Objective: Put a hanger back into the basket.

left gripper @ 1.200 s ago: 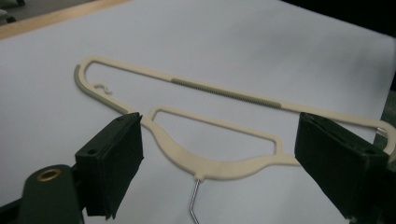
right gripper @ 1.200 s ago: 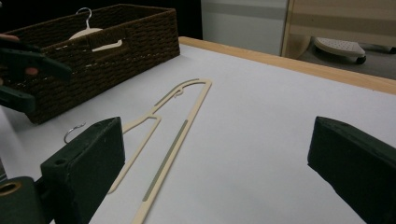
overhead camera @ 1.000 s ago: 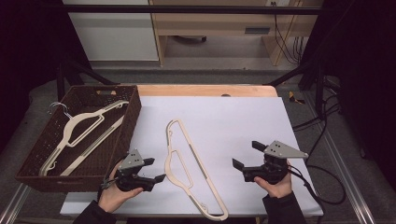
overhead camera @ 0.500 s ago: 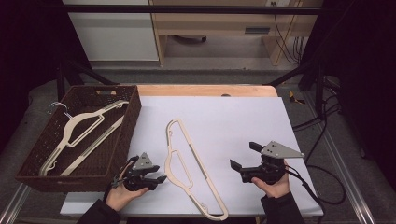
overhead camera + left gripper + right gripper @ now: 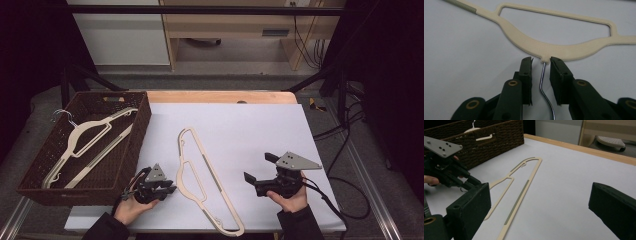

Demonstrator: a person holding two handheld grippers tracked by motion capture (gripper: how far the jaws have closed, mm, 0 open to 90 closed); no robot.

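A cream plastic hanger (image 5: pixel 181 172) lies flat on the white table top, with its thin metal hook (image 5: pixel 543 82) pointing toward the front left. My left gripper (image 5: pixel 172 189) sits low on the table at that hook. In the left gripper view its jaws have just been closing and stand either side of the hook wire, just below the hanger's neck (image 5: pixel 554 47), with a small gap on each side. My right gripper (image 5: pixel 257 166) is held to the right of the hanger, jaws wide open and empty. From the right gripper view the hanger (image 5: pixel 520 195) and the left gripper (image 5: pixel 467 185) lie ahead.
A dark wicker basket (image 5: pixel 30 185) stands at the table's left with another cream hanger (image 5: pixel 90 135) in it. A wooden strip (image 5: pixel 220 96) runs along the table's far edge. White table surface (image 5: pixel 260 130) stretches behind and right of the hanger.
The left gripper has sunk to the table at the hanger's hook, and its jaws have drawn closer together around the wire. The right gripper has kept still.
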